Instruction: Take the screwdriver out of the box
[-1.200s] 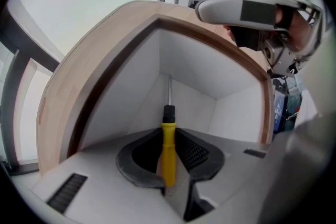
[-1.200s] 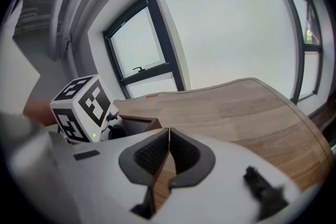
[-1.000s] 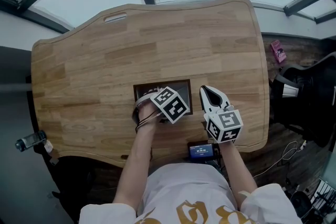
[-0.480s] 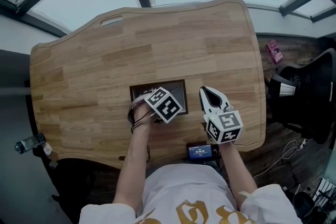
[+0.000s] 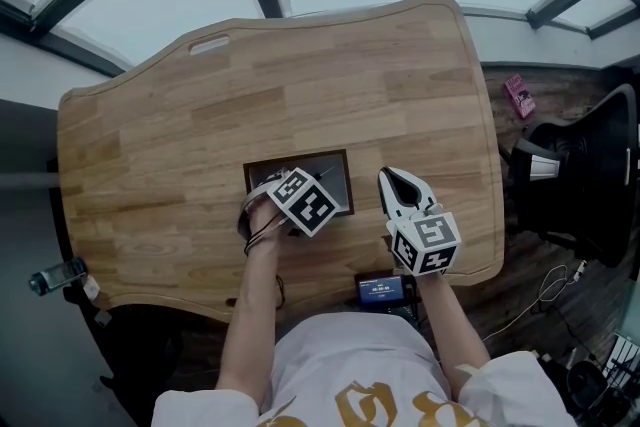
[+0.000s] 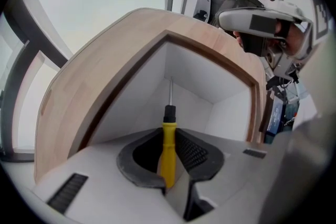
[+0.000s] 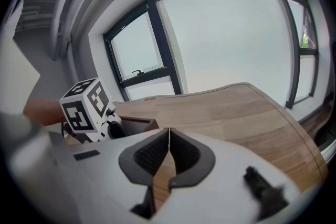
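A screwdriver (image 6: 168, 150) with a yellow handle and a thin metal shaft points down into the white-walled box (image 6: 191, 68) set in the wooden table. My left gripper (image 6: 169, 136) is shut on the yellow handle and points straight down over the box. In the head view its marker cube (image 5: 303, 202) covers the near part of the dark-rimmed box (image 5: 300, 160), so the screwdriver is hidden there. My right gripper (image 5: 388, 175) hovers over the table just right of the box, shut and empty (image 7: 169, 134).
The wooden table (image 5: 200, 115) has a slot handle (image 5: 209, 45) at its far left. A small device with a lit screen (image 5: 383, 290) sits at the near edge. A black chair (image 5: 590, 175) and a pink object (image 5: 519, 96) lie beyond the right edge.
The head view has shifted a little. Both grippers keep their places and the left one stays shut on the screwdriver.
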Tool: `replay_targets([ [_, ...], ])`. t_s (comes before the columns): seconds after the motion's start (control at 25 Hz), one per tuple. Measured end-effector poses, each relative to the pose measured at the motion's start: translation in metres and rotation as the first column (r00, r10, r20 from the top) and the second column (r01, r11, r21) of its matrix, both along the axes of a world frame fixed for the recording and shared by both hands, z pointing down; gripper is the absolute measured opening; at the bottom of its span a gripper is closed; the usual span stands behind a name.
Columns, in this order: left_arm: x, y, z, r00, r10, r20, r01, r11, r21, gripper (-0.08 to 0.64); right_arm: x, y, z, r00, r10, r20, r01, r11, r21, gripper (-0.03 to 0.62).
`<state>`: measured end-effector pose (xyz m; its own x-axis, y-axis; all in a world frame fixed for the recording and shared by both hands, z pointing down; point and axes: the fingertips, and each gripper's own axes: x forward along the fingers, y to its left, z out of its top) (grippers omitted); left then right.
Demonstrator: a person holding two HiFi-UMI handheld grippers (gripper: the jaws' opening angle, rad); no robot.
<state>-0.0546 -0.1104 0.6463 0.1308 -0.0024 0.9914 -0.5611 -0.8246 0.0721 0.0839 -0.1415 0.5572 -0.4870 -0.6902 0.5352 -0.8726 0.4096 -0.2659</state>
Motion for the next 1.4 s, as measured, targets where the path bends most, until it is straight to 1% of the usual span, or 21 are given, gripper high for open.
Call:
replay_targets([
  [0.16,0.000,-0.001,-0.008,1.000,-0.009,-0.017,0.009,1.000,0.015,0.078,0.002,0.003,-0.003,1.000,0.003,-0.003,-0.003,1.000,0.006,0.032],
  [0.52,0.000,-0.001,-0.020,0.999,-0.025,-0.030,0.026,0.999,0.046,0.078,0.003,0.009,-0.010,1.000,0.005,-0.004,-0.005,1.000,0.021,0.032],
  [0.96,0.000,-0.006,-0.045,0.996,-0.053,-0.076,0.062,0.991,0.118,0.078,0.002,0.015,-0.022,1.000,0.006,-0.006,-0.006,0.999,0.044,0.032],
  [1.16,0.000,-0.008,-0.057,0.991,-0.077,-0.114,0.095,0.982,0.166,0.078,0.002,0.020,-0.026,1.000,0.005,-0.010,-0.004,0.998,0.055,0.032],
  [1.4,-0.002,-0.009,-0.072,0.980,-0.112,-0.166,0.145,0.968,0.206,0.078,0.000,0.024,-0.035,1.000,-0.001,-0.015,0.002,0.997,0.073,0.032],
])
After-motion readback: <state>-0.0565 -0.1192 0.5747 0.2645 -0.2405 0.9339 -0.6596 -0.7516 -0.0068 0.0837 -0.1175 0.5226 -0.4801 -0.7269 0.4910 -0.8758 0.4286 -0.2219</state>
